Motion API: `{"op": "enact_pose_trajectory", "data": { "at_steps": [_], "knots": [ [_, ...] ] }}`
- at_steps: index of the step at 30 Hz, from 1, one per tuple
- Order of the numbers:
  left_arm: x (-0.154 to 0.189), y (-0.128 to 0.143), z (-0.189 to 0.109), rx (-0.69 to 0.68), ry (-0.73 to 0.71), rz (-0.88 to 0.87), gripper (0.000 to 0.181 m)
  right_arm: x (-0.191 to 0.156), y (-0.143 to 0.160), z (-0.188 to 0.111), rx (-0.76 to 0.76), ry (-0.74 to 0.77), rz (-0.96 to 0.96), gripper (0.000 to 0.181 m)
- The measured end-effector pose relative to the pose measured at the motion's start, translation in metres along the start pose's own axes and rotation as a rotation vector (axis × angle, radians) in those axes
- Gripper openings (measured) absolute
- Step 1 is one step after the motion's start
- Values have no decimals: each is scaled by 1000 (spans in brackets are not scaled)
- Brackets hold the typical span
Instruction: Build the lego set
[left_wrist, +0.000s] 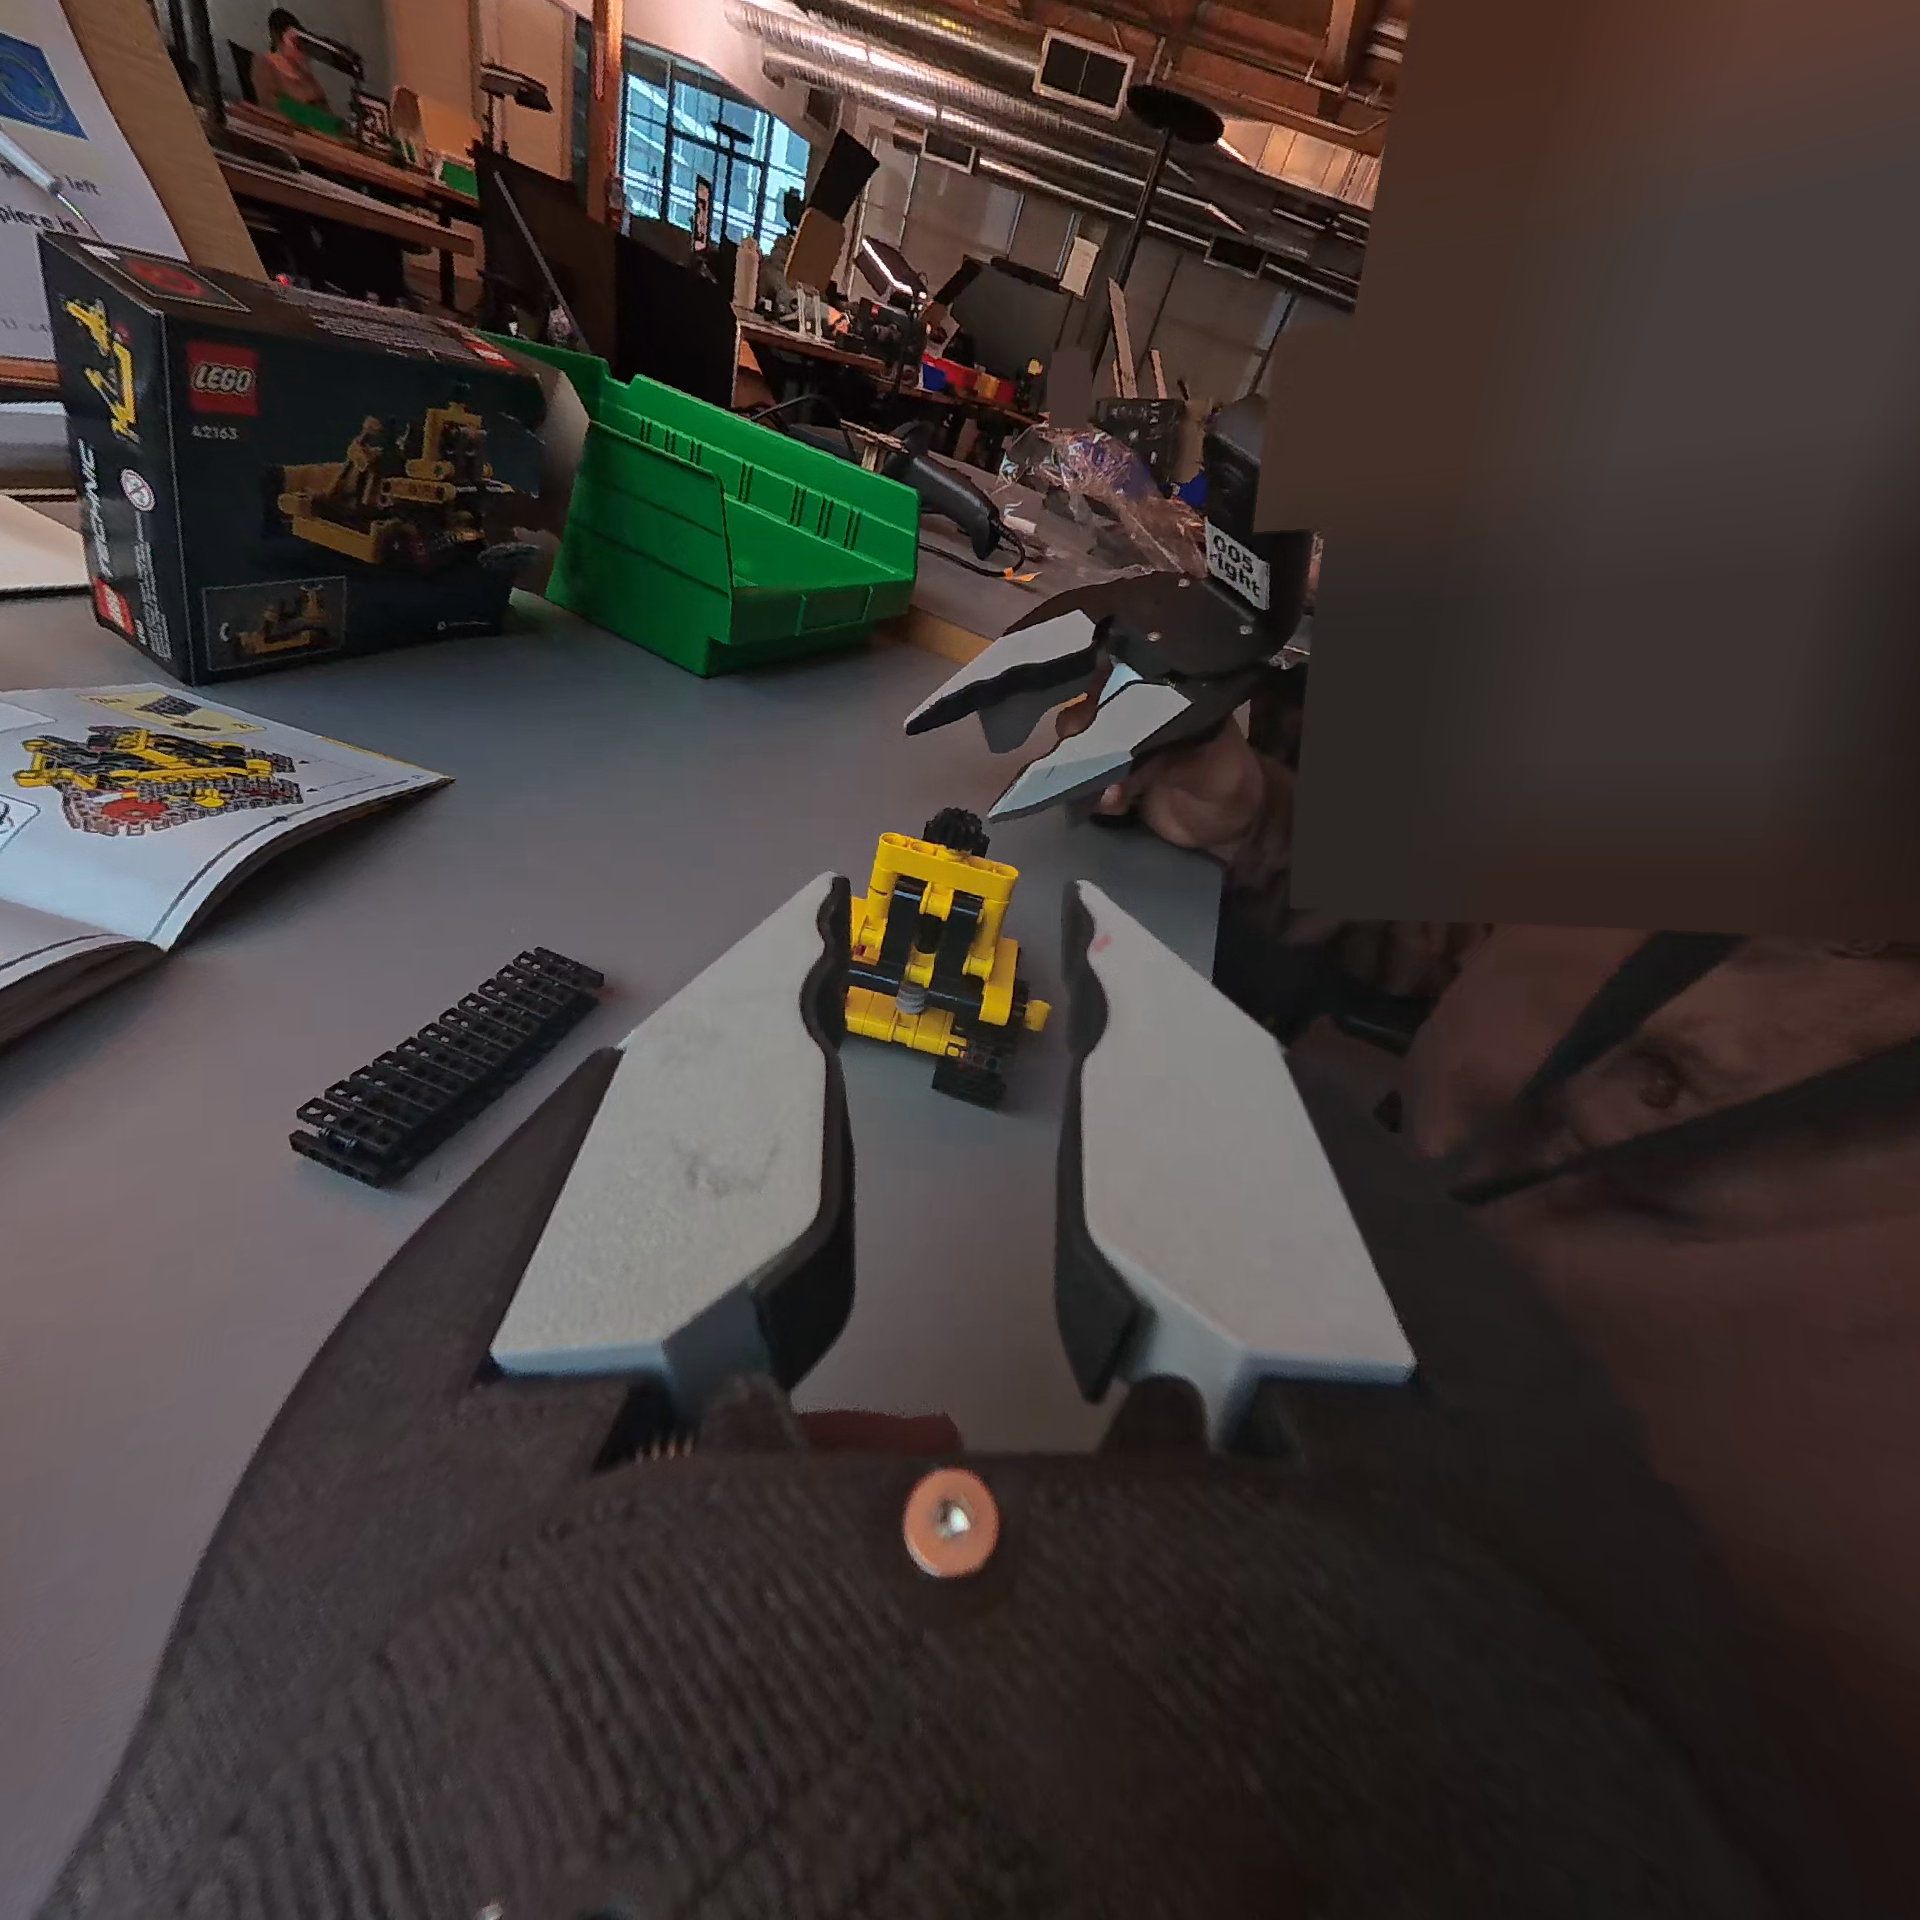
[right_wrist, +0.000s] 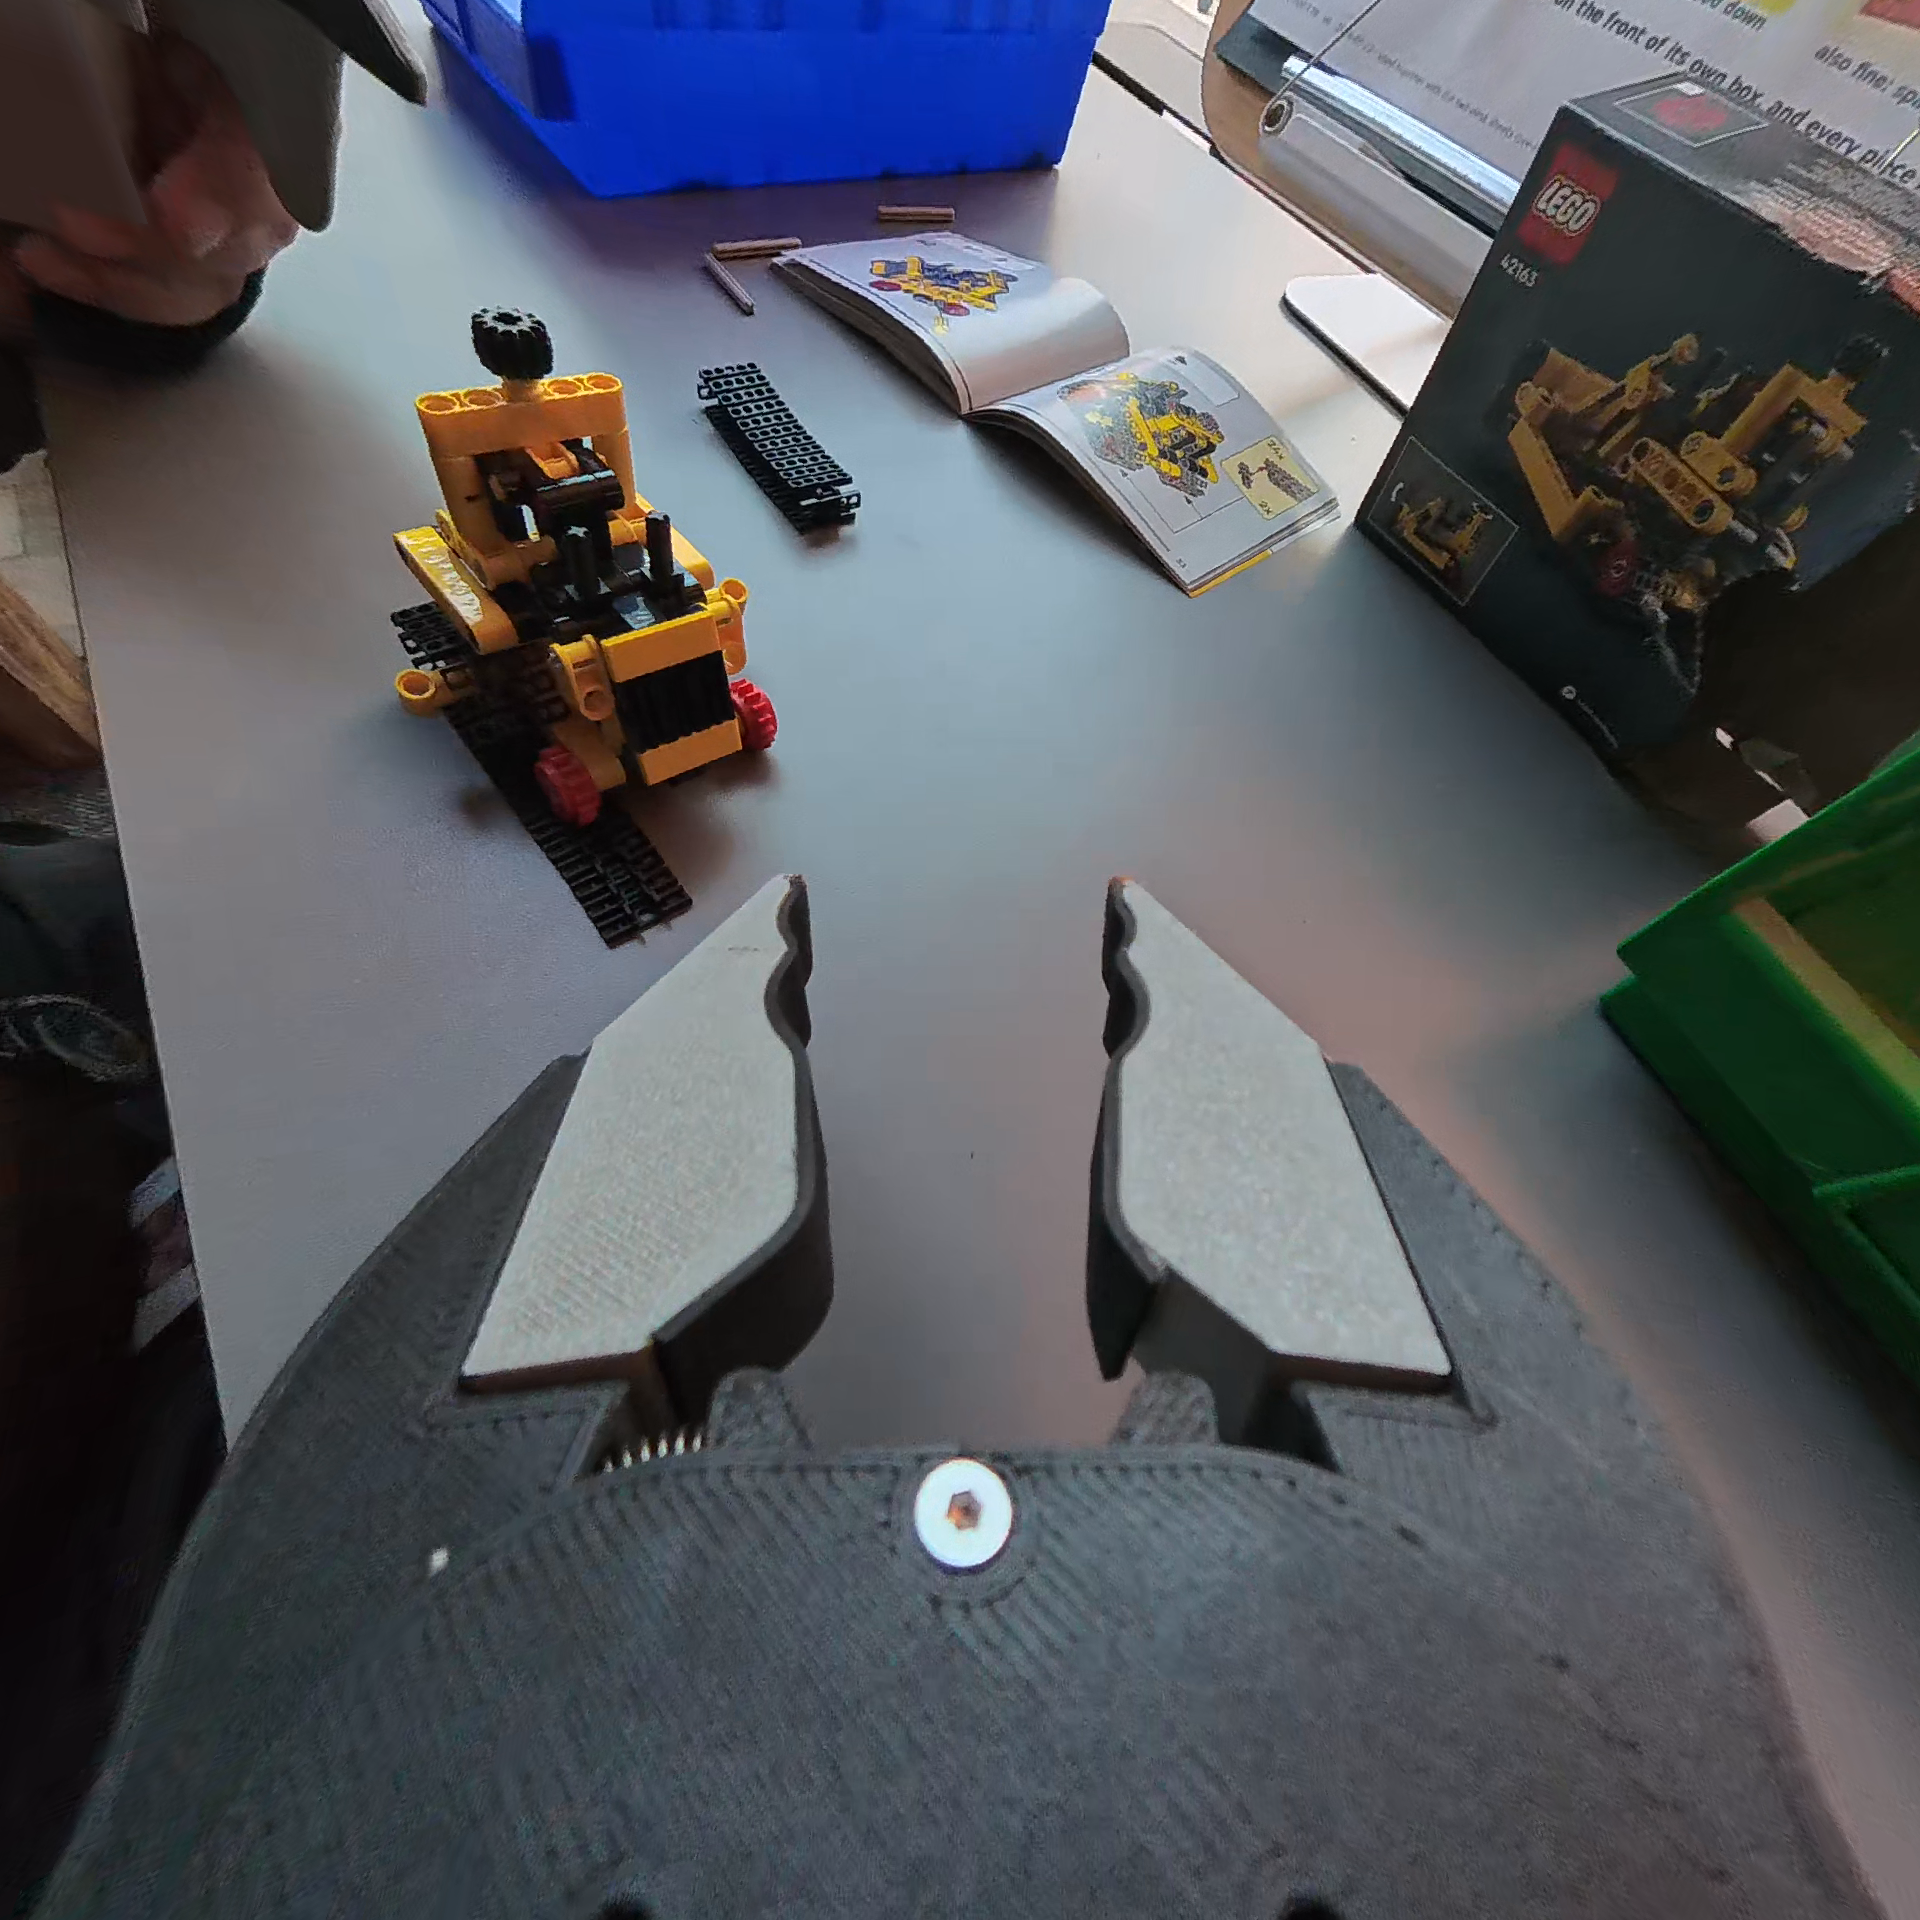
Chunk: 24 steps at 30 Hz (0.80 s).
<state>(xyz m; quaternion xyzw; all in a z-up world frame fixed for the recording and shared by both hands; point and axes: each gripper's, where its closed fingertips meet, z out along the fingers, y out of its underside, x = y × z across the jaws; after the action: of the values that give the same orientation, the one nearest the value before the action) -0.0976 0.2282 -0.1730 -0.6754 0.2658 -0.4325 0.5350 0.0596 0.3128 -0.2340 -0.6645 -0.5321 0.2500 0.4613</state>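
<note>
A yellow and black bulldozer model (right_wrist: 577, 582) stands on the grey table, resting on a flat black track strip (right_wrist: 582, 831); it has red wheels and a black gear on top. It also shows in the left wrist view (left_wrist: 935, 956). A second black track strip (left_wrist: 447, 1065) lies loose beside it, also in the right wrist view (right_wrist: 779, 447). My left gripper (left_wrist: 951, 894) is open and empty, its fingers on either side of the model's rear, not touching. My right gripper (right_wrist: 951, 888) is open and empty, above the table short of the model; it shows farther off in the left wrist view (left_wrist: 966, 774).
An open instruction booklet (right_wrist: 1091, 416) and the set's dark box (right_wrist: 1683, 436) lie right of the model. A green bin (left_wrist: 727, 530) and a blue bin (right_wrist: 769, 94) stand on the table. Thin brown rods (right_wrist: 748, 249) lie near the booklet. A person's hand (right_wrist: 156, 239) shows at far left. My right fingertips sit around 20 cm from my left ones.
</note>
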Motion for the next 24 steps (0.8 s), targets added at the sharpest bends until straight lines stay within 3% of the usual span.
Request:
{"op": "enact_pose_trajectory", "data": {
  "at_steps": [7,11,17,19,24],
  "knots": [
    [-1,6,5,-45,-5,-8,34,-1,1,-2,-8,30,-14,49],
    [3,12,9,-87,-9,44,24,-3,0,-4,5,22,2,43],
    [15,28,19,-199,8,121,15,-46,13,-10,-64,-224,-65,22],
    [24,31,21,-207,46,106,7,-53,21,-8,-118,-257,-107,22],
    [37,34,27,-206,79,110,11,-59,32,3,-214,-336,-123,27]
  ]
}}
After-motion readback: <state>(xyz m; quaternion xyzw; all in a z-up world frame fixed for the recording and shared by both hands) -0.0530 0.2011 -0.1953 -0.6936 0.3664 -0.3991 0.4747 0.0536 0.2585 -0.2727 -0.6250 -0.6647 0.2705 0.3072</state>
